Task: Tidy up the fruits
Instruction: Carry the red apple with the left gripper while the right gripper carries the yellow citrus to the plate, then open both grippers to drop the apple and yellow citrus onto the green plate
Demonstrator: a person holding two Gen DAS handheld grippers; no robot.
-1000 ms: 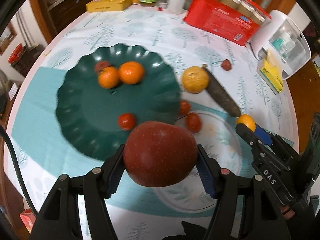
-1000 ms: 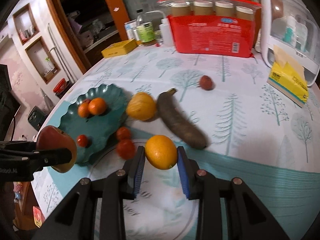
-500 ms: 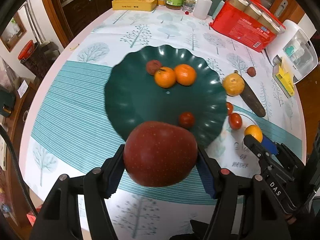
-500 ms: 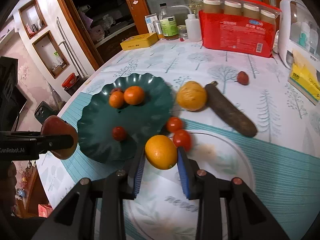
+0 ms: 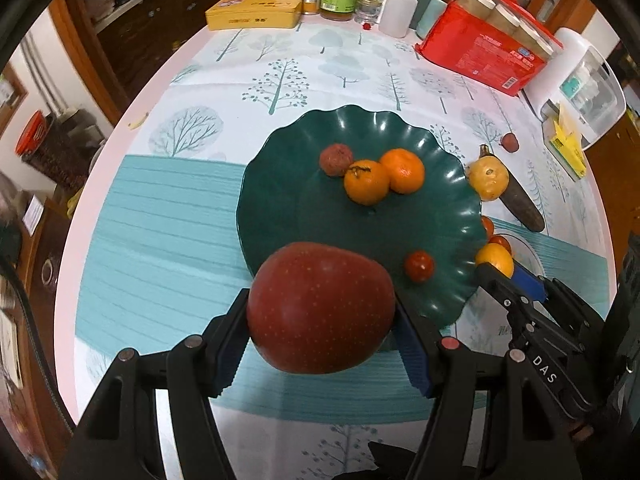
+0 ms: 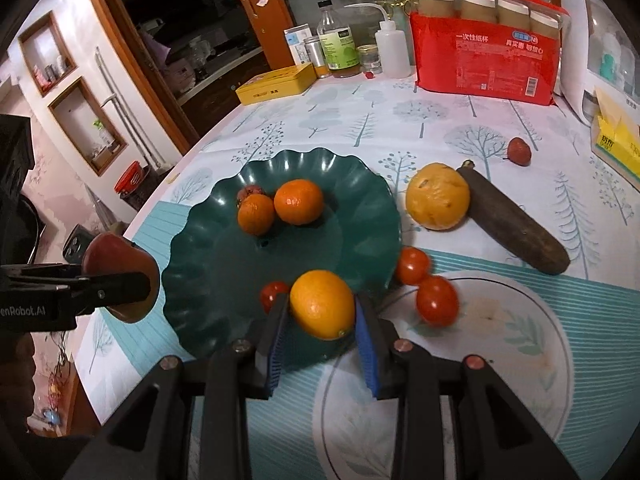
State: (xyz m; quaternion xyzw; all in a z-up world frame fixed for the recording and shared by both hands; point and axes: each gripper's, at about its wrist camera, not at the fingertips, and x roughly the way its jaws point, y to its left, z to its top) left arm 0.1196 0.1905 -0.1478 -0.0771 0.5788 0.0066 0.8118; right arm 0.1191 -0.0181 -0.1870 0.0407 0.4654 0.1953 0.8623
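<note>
Left claw [image 5: 320, 312]: pinching a red apple [image 5: 320, 306] between its blue pads, held above the near rim of the green scalloped plate [image 5: 304, 208]; in the right wrist view it enters from the left edge, level, with the apple beside the plate. Right claw [image 6: 322, 316]: pinching an orange [image 6: 322, 304] between both pads, poised over the plate's near-right edge. On the plate: two mandarins [image 6: 298, 202] touching each other, one dark reddish wrinkled fruit [image 5: 336, 159] just behind them, one cherry tomato [image 5: 419, 266] near the front. On the table [image 5: 160, 240], right of the plate: two cherry tomatoes [image 6: 436, 300] touching, at the rim of a clear glass plate [image 6: 520, 336]; a yellow round fruit [image 6: 437, 196] against a long dark brown fruit [image 6: 516, 224]; a small red fruit [image 6: 519, 151] farther back, apart. At the far edge: yellow tin [image 6: 274, 83], bottles [image 6: 338, 46], red packet of cups [image 6: 486, 58], white appliance [image 5: 580, 80].
</note>
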